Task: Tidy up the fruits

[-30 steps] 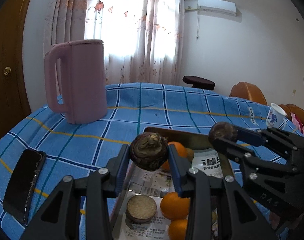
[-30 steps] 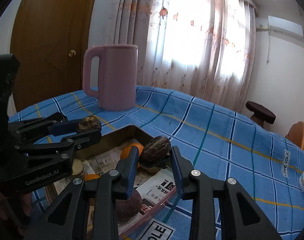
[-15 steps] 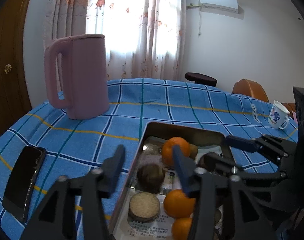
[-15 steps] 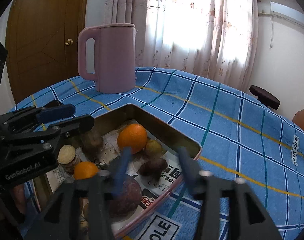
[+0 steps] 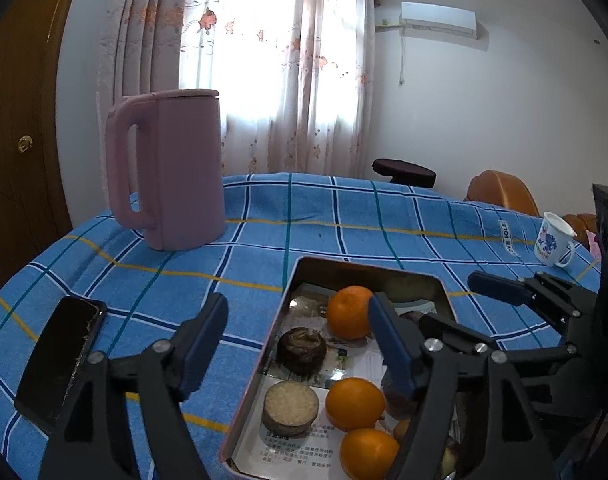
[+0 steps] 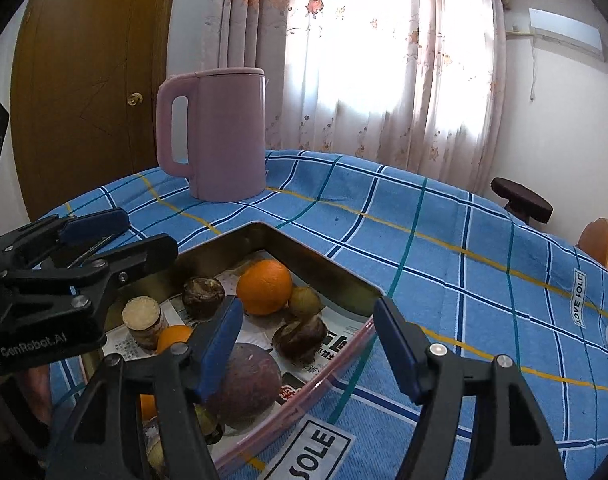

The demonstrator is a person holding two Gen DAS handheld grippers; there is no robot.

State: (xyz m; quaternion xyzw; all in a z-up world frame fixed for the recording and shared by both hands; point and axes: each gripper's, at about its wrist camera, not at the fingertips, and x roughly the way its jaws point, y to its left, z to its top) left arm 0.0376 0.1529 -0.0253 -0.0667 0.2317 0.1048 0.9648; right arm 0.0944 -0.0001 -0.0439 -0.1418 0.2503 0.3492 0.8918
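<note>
Left gripper (image 5: pixel 297 338): my jaws are opening, blue pads wide apart with nothing clamped; I hang over the near left edge of the tray, one finger above the cloth, the other above the fruit.
Right gripper (image 6: pixel 308 334): my jaws stand apart and grip nothing; I hang over the tray's right rim.
Tray (image 5: pixel 259 364): a metal box lined with printed paper, resting on the tabletop just under both grippers.
Near fruit: two oranges (image 5: pixel 355 404) lie side by side at the near end, beside a round tan-topped piece (image 5: pixel 290 407) standing on its flat end.
Dark round fruit (image 6: pixel 243 384): large and purplish, below my right gripper's left finger, near the tray's rim.
Brown bulbs: one (image 5: pixel 301 350) sits mid-tray between my left fingers; another (image 6: pixel 299 338) lies on the paper between my right fingers.
Far fruit: a big orange (image 6: pixel 264 287) touches a small greenish-brown fruit (image 6: pixel 305 302) toward the tray's far corner.
Phone (image 5: pixel 59 364): dark, flat on the cloth, left of the tray.
Tabletop (image 5: pixel 344 216): covered in blue checked cloth.
Pink kettle (image 5: pixel 169 174): upright, well beyond the tray, handle to the left.
Mug (image 5: pixel 552 240): white with blue print, at the far right edge.
Beyond: curtains (image 6: pixel 384 60) over a bright window.
</note>
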